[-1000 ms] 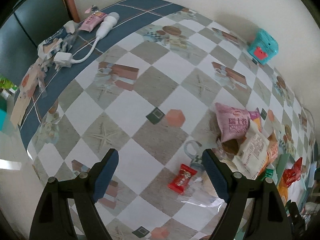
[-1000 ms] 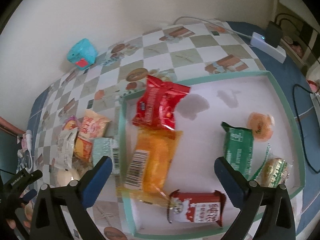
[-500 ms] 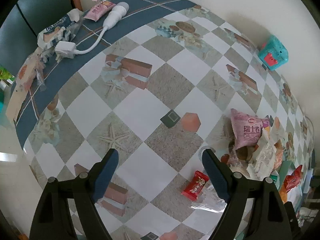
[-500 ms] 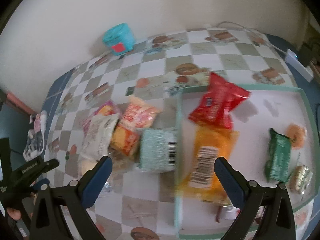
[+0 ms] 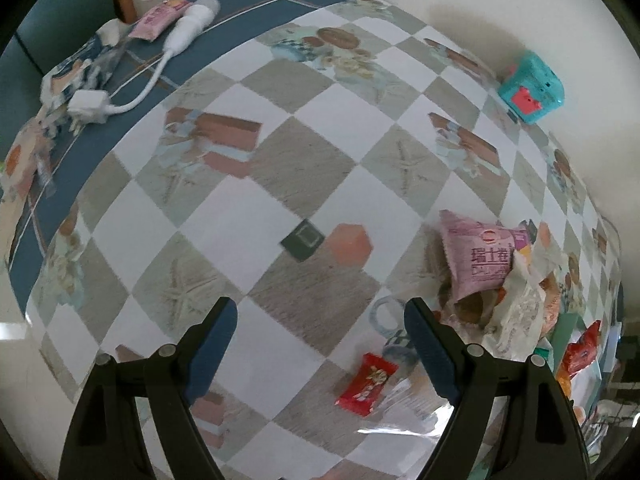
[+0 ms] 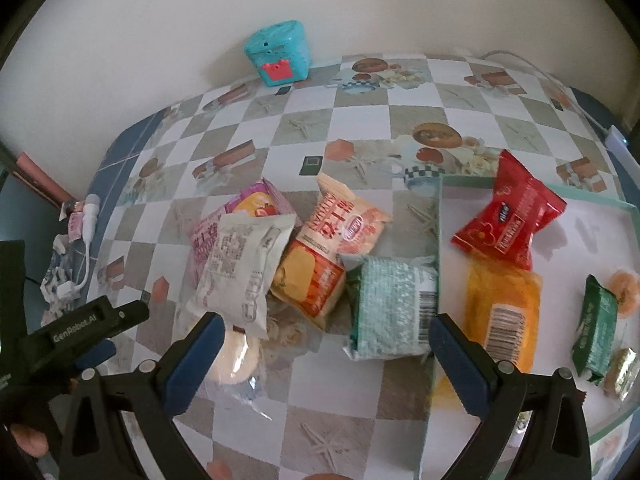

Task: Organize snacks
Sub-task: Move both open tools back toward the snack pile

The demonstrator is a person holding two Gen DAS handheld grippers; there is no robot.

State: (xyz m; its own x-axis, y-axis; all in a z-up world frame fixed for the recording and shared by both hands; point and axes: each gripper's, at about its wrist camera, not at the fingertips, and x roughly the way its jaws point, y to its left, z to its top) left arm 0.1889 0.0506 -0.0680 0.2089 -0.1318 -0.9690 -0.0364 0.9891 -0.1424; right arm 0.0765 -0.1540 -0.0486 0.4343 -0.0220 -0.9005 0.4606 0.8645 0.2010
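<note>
- L gripper [image 5: 320, 344]: jaws wide apart, nothing held, above bare checkered surface [image 5: 280, 184]; red candy [image 5: 366, 385] just below its right finger
- R gripper [image 6: 324, 356]: jaws wide, empty, over snack pile; teal packet [image 6: 390, 308] btwn fingers, untouched; tray [image 6: 438, 216] at right finger

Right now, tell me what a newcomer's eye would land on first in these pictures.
The heap of snack packets in the middle of the checkered tablecloth draws the eye first, just left of the green-rimmed tray. Inside the tray, a bright red packet lies beside an orange one. A turquoise box stands alone against the wall, and both tools, left tool and right tool, hang open above it all.
</note>
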